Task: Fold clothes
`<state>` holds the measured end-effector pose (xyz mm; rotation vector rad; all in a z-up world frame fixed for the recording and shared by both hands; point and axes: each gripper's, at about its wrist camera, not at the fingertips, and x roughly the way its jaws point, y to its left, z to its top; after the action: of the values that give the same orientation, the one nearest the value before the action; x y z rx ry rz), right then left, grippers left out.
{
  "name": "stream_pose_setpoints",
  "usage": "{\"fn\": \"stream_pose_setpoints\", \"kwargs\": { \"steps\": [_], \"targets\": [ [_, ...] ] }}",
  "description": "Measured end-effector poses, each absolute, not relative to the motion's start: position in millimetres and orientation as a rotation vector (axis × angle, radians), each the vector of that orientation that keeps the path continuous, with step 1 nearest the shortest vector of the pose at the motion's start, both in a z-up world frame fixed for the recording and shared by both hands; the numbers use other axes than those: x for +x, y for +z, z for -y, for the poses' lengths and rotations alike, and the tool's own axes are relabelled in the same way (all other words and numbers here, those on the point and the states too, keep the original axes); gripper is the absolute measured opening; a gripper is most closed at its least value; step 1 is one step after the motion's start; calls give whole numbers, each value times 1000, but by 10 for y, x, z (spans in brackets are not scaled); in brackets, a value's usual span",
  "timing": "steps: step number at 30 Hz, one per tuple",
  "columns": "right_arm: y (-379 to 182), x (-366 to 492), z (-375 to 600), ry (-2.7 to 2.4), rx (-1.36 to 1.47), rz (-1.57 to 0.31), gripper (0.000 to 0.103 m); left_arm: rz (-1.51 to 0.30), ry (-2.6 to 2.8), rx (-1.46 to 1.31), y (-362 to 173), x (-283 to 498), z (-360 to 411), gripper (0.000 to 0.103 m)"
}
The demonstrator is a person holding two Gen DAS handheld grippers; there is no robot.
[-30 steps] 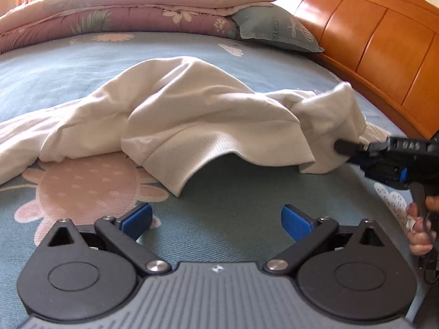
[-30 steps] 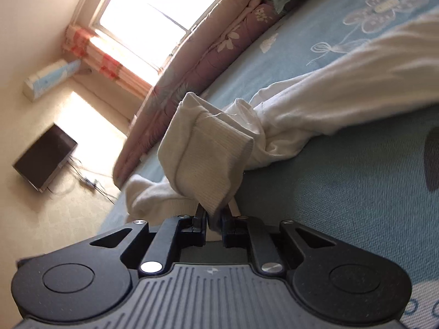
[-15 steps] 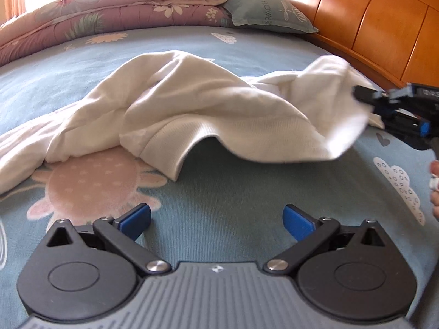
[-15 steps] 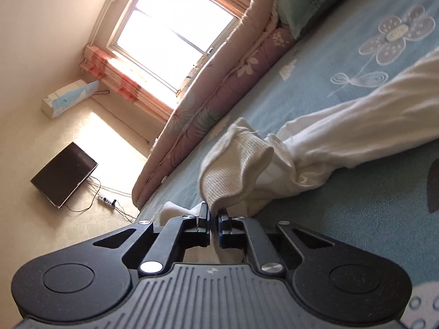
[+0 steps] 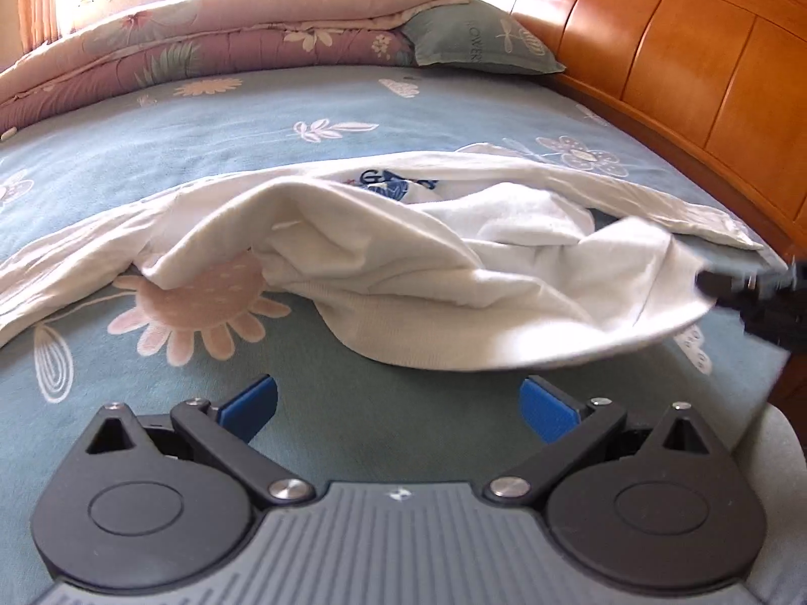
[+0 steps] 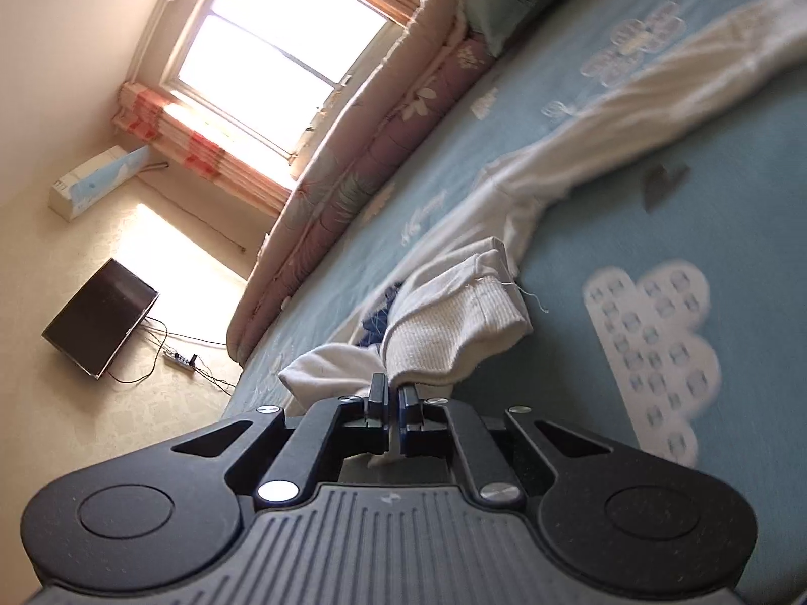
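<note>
A: Sweatshirt point(image 5: 383, 272), white, lies rumpled across the middle of the blue flowered bedsheet point(image 5: 312, 111), one sleeve trailing off to the left, a bit of blue print showing in the folds near the top.

B: And who has hold of it?

A: The right gripper point(image 6: 393, 393). Its jaws are clamped tight on the ribbed hem point(image 6: 444, 348), and that corner is lifted off the sheet toward the right edge of the left wrist view. The left gripper point(image 5: 398, 403) hangs just short of the garment with its blue pads point(image 5: 252, 401) spread wide and nothing between them.

B: So which step is this?

A: Spreading out, I'd say, not folding proper. The cloth is bunched on itself and the hem sags in a loose arc between the held corner and the heap, so it needs to be laid flat first.

B: What does the next move want?

A: Probably the left gripper taking the hem's other corner, which sits close ahead of it, so both can pull the edge taut. A grip too deep would catch two layers.

B: Surroundings?

A: Folded quilt point(image 5: 212, 30) and a pillow point(image 5: 479, 40) at the far side, wooden headboard point(image 5: 671, 60) along the right.
</note>
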<state>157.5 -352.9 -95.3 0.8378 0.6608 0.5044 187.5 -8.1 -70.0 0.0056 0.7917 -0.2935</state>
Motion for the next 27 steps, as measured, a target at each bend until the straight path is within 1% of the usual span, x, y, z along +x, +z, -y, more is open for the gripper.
{"fn": "stream_pose_setpoints", "kwargs": {
  "steps": [3,4,6,9,11,12,13,14,15,16,22,27],
  "targets": [
    [-1023,1416,3530,448,799,-706,7,-791,-291,16,-644,1769,101,102],
    [-1033,1383,3534,421,781,-722,9,-796,-287,22,-632,1746,109,102],
    [-1009,1328,3540,348,713,-741,10,-805,-266,44,-611,1714,129,102],
    [-839,1249,3514,291,592,-724,16,-806,-250,70,-578,1664,127,102],
    [-683,1249,3424,300,507,-696,24,-805,-249,77,-564,1642,95,102],
    [-598,1260,3365,313,465,-680,33,-804,-248,77,-554,1636,75,102],
    [-514,1272,3305,326,422,-664,39,-803,-247,76,-543,1631,54,102],
    [-430,1283,3246,339,379,-648,42,-801,-246,76,-530,1627,30,102],
    [-353,1303,3162,356,332,-634,51,-800,-245,75,-520,1623,1,102],
    [-295,1347,3032,379,274,-624,58,-800,-243,74,-513,1621,-30,102],
    [-188,1754,2029,519,-90,-590,69,-804,-187,99,-525,1594,-241,102],
    [-378,2204,1338,572,-294,-604,69,-818,-155,68,-598,1630,-475,102]
  ]
}}
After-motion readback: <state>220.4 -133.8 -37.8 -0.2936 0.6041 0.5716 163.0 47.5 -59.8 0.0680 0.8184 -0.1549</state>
